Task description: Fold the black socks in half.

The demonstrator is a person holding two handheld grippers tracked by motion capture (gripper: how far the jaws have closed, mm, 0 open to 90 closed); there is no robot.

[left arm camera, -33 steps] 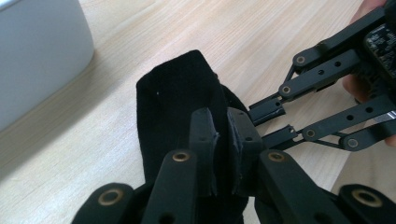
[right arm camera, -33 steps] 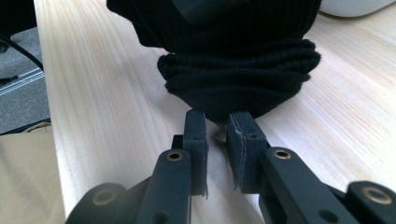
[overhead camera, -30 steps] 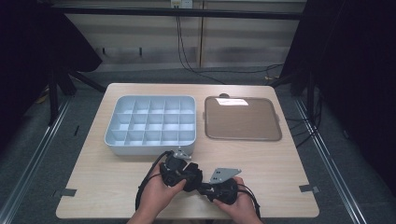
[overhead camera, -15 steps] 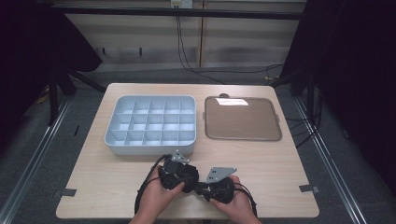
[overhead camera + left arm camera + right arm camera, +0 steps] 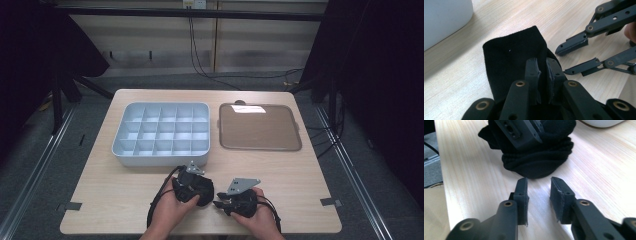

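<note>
A black sock (image 5: 509, 57) lies bunched on the wooden table near its front edge, also seen as a rolled bundle (image 5: 539, 162). My left gripper (image 5: 543, 80) is shut on a fold of the sock, with fabric pinched between its pads. It shows from above (image 5: 192, 186) in the person's left hand. My right gripper (image 5: 538, 188) points at the sock from just short of it; its jaws have just been opening and nothing is between them. The right gripper (image 5: 219, 203) sits close beside the left one.
A pale blue tray (image 5: 160, 156) with several compartments stands behind the hands at the left. A flat brown tray (image 5: 260, 127) lies to its right. Bare wood surrounds the hands, and the table's front edge is close.
The right gripper's jaws have spread apart and now stand just clear of the sock. Both hands have stayed almost in place.
</note>
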